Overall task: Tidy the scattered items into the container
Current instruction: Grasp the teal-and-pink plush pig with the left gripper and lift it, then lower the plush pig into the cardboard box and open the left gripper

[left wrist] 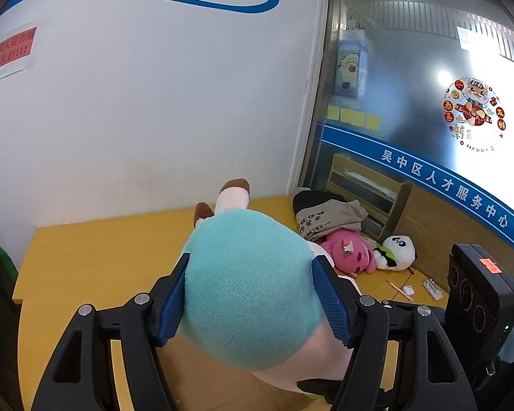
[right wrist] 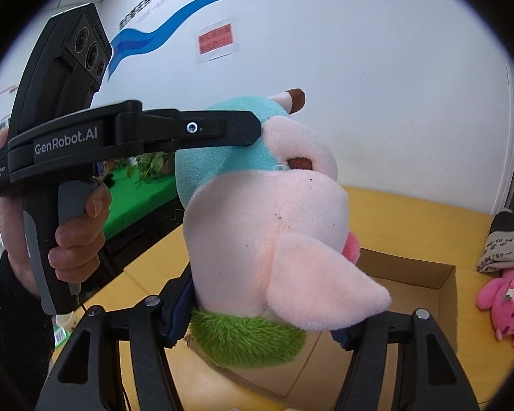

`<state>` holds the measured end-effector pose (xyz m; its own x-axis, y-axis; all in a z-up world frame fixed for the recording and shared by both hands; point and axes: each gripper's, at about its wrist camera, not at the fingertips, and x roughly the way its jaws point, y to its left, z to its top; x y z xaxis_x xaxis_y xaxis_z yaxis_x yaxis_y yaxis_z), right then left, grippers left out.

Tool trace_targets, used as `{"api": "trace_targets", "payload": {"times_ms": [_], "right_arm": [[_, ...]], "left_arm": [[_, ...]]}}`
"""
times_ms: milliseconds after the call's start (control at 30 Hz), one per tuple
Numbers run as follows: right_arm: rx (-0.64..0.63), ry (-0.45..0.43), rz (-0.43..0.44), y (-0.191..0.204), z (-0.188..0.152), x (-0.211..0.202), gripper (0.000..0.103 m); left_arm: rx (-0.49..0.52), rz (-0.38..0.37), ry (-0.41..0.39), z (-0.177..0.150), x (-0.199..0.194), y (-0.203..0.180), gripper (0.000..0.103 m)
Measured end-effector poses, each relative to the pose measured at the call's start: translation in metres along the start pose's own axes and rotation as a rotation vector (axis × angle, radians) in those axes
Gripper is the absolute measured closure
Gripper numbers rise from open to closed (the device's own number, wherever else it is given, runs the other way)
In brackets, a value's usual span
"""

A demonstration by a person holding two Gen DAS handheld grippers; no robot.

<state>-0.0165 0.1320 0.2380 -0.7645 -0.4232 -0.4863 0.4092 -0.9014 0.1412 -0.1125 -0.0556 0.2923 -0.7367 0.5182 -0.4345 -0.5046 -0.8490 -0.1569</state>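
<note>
We hold a large plush toy (left wrist: 250,294) between both grippers. In the left wrist view, the left gripper (left wrist: 252,296) fills the lower centre of the frame, its jaws clamped on the toy's turquoise back, a blue pad pressing in on each side. The toy's brown-tipped white horns (left wrist: 234,193) poke up above it, near the middle of the frame.

In the right wrist view, the right gripper (right wrist: 257,311) sits at the bottom centre. Its jaws are closed on the toy's lower end, around the fuzzy green part (right wrist: 246,339) and the pink body, though the right pad is mostly hidden behind a pink limb. The left hand (right wrist: 75,236) grips its tool's handle at centre left of that frame.

Below and behind the toy, at lower right, stands an open cardboard box (right wrist: 418,275) on the yellow bench (left wrist: 96,250); the toy hangs above the box's near edge.

At centre right of the left view, well apart from the held toy, a pink plush (left wrist: 351,250) lies touching a panda plush (left wrist: 397,251), with a grey cloth bag (left wrist: 329,214) just behind them. A pencil (left wrist: 399,289) lies nearer the lower right.
</note>
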Motion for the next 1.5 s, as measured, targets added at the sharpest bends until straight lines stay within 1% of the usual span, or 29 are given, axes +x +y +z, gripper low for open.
{"api": "trace_targets", "payload": {"times_ms": [100, 167, 267, 367, 467, 567, 633, 833, 900, 1000, 1033, 1067, 1133, 1200, 1233, 1333, 1400, 1467, 1500], "right_arm": [[0.043, 0.028, -0.001, -0.012, 0.001, 0.027, 0.041], [0.061, 0.058, -0.009, -0.013, -0.001, 0.051, 0.043], [0.119, 0.111, 0.010, -0.027, -0.009, 0.092, 0.045], [0.162, 0.162, 0.028, -0.040, -0.019, 0.125, 0.045], [0.196, 0.204, 0.036, -0.054, -0.029, 0.155, 0.046], [0.221, 0.245, 0.042, -0.062, -0.039, 0.182, 0.046], [0.236, 0.268, 0.045, -0.066, -0.045, 0.195, 0.046], [0.340, 0.364, 0.067, -0.076, -0.072, 0.238, 0.046], [0.365, 0.392, 0.073, -0.077, -0.080, 0.247, 0.046], [0.378, 0.415, 0.043, -0.079, -0.089, 0.256, 0.046], [0.389, 0.426, 0.030, -0.080, -0.092, 0.259, 0.045], [0.397, 0.431, 0.020, -0.081, -0.094, 0.260, 0.042], [0.427, 0.440, 0.007, -0.085, -0.100, 0.261, 0.036], [0.459, 0.457, 0.032, -0.088, -0.107, 0.261, 0.032], [0.456, 0.458, 0.033, -0.087, -0.109, 0.259, 0.031], [0.423, 0.474, 0.058, -0.080, -0.110, 0.253, 0.029], [0.412, 0.484, 0.074, -0.078, -0.112, 0.251, 0.026], [0.405, 0.476, 0.064, -0.078, -0.114, 0.244, 0.022], [0.398, 0.463, 0.060, -0.079, -0.115, 0.238, 0.022]], "left_arm": [[0.008, 0.005, 0.031, 0.003, 0.029, 0.011, 0.030], [0.010, 0.007, 0.050, 0.003, 0.050, 0.020, 0.036], [0.002, -0.006, 0.077, -0.004, 0.079, 0.035, 0.040], [0.004, -0.003, 0.125, -0.013, 0.110, 0.048, 0.041], [-0.009, 0.000, 0.165, -0.026, 0.138, 0.069, 0.041], [-0.042, -0.010, 0.202, -0.039, 0.166, 0.091, 0.041], [-0.050, -0.009, 0.225, -0.047, 0.182, 0.101, 0.041], [-0.083, 0.003, 0.319, -0.082, 0.225, 0.130, 0.041], [-0.091, 0.010, 0.355, -0.092, 0.237, 0.136, 0.042], [-0.113, 0.001, 0.374, -0.101, 0.246, 0.143, 0.042], [-0.115, 0.000, 0.379, -0.104, 0.248, 0.144, 0.041], [-0.114, 0.008, 0.379, -0.106, 0.251, 0.144, 0.041], [-0.106, 0.029, 0.387, -0.111, 0.256, 0.142, 0.040], [-0.086, 0.081, 0.420, -0.117, 0.265, 0.141, 0.039], [-0.090, 0.101, 0.429, -0.120, 0.268, 0.143, 0.038], [-0.158, 0.116, 0.429, -0.122, 0.266, 0.153, 0.035], [-0.172, 0.135, 0.426, -0.121, 0.261, 0.156, 0.033], [-0.212, 0.134, 0.401, -0.116, 0.248, 0.158, 0.027], [-0.233, 0.134, 0.384, -0.112, 0.242, 0.159, 0.026]]}}
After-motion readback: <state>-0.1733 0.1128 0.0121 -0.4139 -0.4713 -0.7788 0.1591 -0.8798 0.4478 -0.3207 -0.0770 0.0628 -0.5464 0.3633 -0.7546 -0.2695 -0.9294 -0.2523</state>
